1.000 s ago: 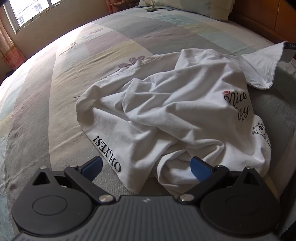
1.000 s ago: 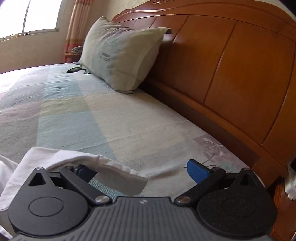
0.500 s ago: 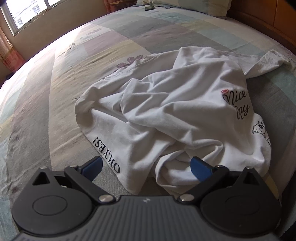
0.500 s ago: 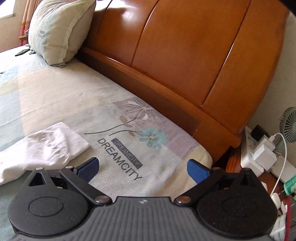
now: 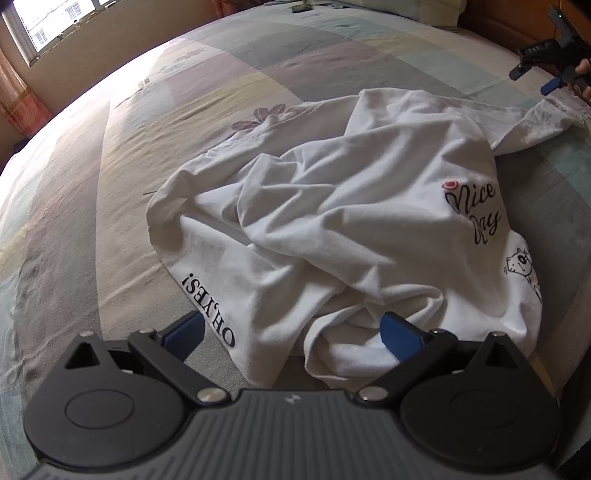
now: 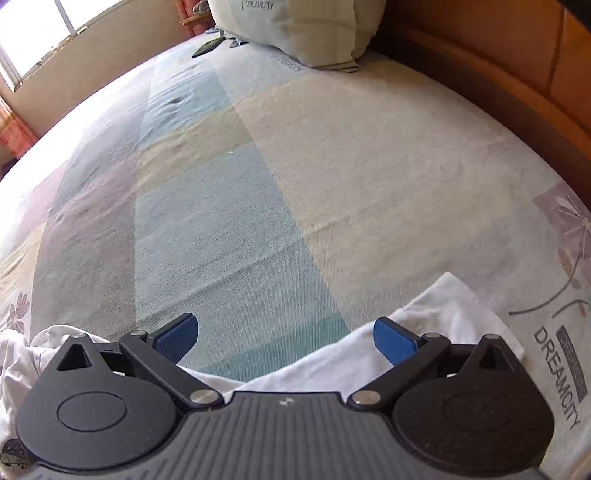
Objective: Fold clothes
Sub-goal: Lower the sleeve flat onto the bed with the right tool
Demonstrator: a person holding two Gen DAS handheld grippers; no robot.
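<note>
A crumpled white T-shirt with black "Nice Day" and "OH,YES!" print lies bunched on the bed. One sleeve stretches out flat to the far right. My left gripper stands open at the shirt's near hem, its right pad over a fold and its left pad over the bedsheet. The right gripper shows small at the top right, above the sleeve end. In the right wrist view the right gripper is open and empty above the sleeve, which lies flat beneath it.
The bed is covered by a pastel patchwork sheet printed with flowers and "DREAMCITY". A pillow and a dark flat object lie at the far end. A wooden headboard runs along the right. A window is at the far left.
The right gripper let go of the sleeve, which now lies flat on the bed, and swung round from the headboard side to face along the bed. The left gripper has barely moved.
</note>
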